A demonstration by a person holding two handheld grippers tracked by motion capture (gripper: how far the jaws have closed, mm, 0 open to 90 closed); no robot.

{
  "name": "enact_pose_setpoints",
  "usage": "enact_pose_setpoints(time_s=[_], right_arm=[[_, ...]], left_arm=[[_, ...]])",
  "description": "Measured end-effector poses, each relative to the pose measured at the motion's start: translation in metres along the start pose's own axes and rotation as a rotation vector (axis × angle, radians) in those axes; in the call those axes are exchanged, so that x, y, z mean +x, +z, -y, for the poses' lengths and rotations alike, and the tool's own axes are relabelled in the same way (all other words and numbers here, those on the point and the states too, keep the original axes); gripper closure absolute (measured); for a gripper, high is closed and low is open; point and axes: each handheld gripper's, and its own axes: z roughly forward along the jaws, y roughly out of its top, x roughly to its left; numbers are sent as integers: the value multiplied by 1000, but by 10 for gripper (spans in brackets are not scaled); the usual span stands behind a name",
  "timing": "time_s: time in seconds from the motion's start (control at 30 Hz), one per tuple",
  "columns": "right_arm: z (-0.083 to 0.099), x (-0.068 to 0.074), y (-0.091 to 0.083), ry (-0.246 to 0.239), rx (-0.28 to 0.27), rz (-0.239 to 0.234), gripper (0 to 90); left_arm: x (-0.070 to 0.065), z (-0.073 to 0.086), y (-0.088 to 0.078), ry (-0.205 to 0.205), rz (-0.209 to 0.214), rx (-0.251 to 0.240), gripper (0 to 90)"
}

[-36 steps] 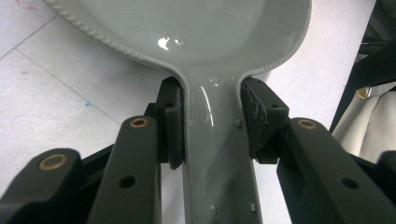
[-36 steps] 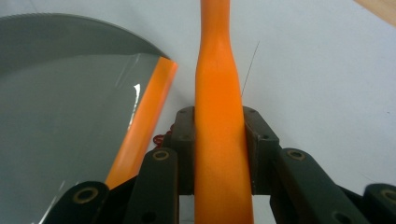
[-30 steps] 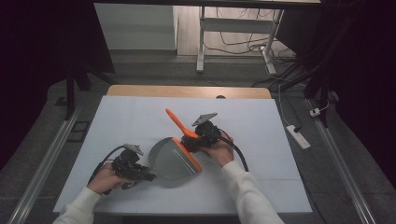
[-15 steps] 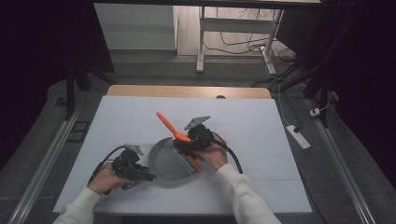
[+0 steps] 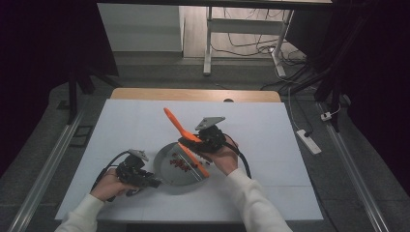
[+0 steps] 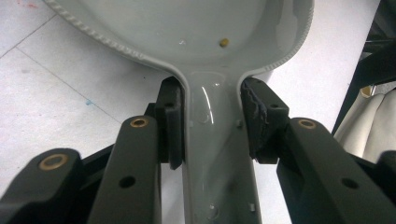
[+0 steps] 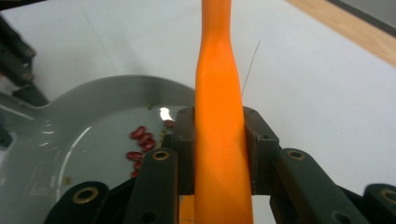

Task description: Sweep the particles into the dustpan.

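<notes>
High view: pan [image 5: 169, 175] handle clamped by left gripper [image 5: 145, 181], orange spatula [image 5: 186, 137] clenched in right gripper [image 5: 191, 144]; beans [image 5: 180, 163] may be flicked out.

White sleeves [image 5: 251, 198]; black grippers w/ brass rivets [image 6: 139, 122], grey plates [image 5: 209, 122], black cables [image 5: 244, 162].

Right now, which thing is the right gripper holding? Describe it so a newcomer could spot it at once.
Start at the white table and find the grey pan near its front middle, with small red beans inside. Slanting over the pan's right side is an orange spatula, its handle clamped in the right gripper. It is the only bright orange, long thing there.
</notes>
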Motion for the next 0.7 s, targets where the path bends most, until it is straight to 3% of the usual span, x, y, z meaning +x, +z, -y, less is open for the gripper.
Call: enact_pose_setpoints(time_s=[0.3, 0.7], right_arm=[[8, -21, -12, 31, 4, 71, 702], [24, -25, -21, 58, 34, 91, 702]], left_arm=[[0, 0, 0, -2, 1, 1, 618], [-1, 1, 0, -5, -3, -6, 618]])
